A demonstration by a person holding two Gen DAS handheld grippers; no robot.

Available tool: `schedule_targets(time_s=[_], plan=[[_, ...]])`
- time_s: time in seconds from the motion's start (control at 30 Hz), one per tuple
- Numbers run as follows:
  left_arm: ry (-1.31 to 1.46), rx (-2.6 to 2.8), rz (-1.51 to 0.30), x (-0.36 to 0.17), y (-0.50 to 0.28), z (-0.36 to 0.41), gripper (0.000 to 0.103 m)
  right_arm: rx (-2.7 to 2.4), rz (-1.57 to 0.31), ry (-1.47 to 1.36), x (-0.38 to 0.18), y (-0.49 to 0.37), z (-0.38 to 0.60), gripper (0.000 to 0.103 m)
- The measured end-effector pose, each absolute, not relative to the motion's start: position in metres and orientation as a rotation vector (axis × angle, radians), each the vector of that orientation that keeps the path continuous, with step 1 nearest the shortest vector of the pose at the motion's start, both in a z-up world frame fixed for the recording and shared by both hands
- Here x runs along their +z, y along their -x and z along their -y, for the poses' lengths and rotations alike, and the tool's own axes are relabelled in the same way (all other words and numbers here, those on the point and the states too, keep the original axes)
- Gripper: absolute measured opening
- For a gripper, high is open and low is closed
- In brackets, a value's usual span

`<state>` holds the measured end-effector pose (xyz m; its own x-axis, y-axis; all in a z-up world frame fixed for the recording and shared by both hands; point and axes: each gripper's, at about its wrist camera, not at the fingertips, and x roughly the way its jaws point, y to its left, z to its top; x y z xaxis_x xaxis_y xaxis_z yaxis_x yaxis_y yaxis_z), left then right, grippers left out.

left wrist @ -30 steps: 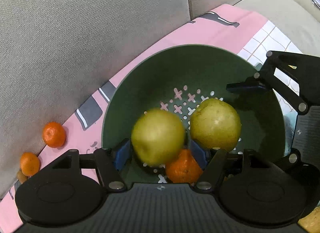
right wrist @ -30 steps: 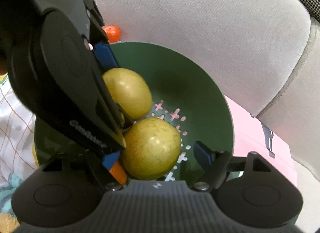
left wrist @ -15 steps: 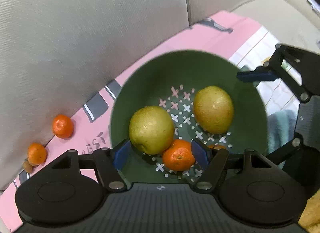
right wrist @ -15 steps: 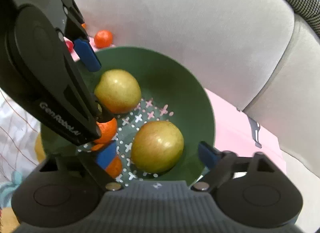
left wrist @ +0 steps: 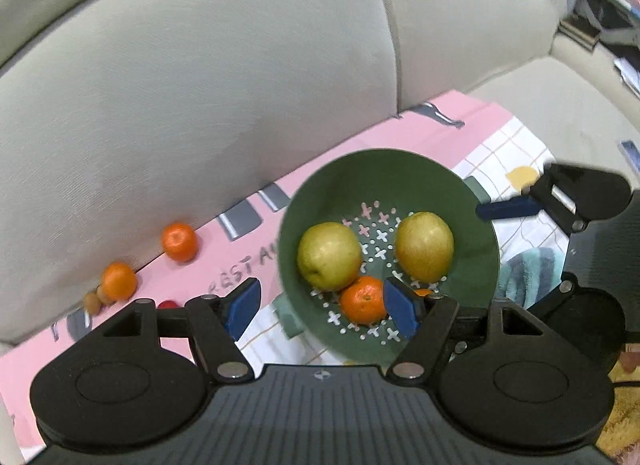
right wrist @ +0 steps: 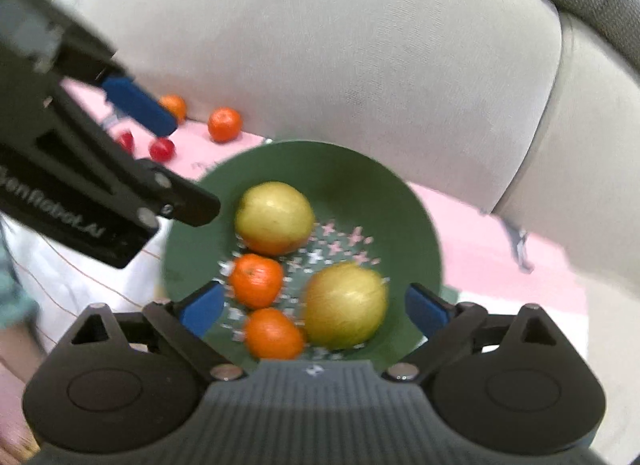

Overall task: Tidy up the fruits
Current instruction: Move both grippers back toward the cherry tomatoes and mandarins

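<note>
Beside the sofa back, two tangerines (left wrist: pixel 179 242) are waiting outside the green colander (left wrist: pixel 320 193). Left gripper (left wrist: pixel 320 307) is standing open and empty; right gripper (right wrist: pixel 312 307) is opening, gripping nothing. Tangerines seem light, soft: hold gently at the middle.

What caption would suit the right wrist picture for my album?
Open right gripper, jaws widening, above a green bowl holding two pears and two oranges.

Colander (right wrist: pixel 404 205) on a mat (right wrist: pixel 480 249) ahead of the right gripper (right wrist: pixel 316 311), in it two pears (right wrist: pixel 274 217), (right wrist: pixel 346 305) and two mandarins (right wrist: pixel 256 281), (right wrist: pixel 274 333), right pear between its opening jaws untouched, left gripper (left wrist: pixel 320 307) above the colander's left rim, two more mandarins (left wrist: pixel 179 241), (left wrist: pixel 118 280) far left against the sofa back (left wrist: pixel 200 105)
</note>
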<state>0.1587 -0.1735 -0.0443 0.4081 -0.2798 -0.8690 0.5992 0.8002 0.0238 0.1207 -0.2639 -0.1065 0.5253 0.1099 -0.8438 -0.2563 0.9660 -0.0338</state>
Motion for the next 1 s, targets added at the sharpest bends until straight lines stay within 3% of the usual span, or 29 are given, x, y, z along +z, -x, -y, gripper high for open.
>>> schedule_targets(time_s=[0.37, 0.77, 1.0], plan=[[-0.15, -0.414, -0.915, -0.025, -0.142, 0.094, 0.082, 0.27, -1.051, -0.208, -0.088, -0.107, 0.232, 0.094], [0.114, -0.264, -0.821, -0.031, -0.147, 0.006, 0.082, 0.284, -0.905, -0.14, -0.064, -0.111, 0.165, 0.094], [0.164, -0.222, -0.854, -0.051, -0.16, -0.012, 0.079, 0.309, -0.947, -0.168, -0.073, -0.133, 0.145, 0.094]])
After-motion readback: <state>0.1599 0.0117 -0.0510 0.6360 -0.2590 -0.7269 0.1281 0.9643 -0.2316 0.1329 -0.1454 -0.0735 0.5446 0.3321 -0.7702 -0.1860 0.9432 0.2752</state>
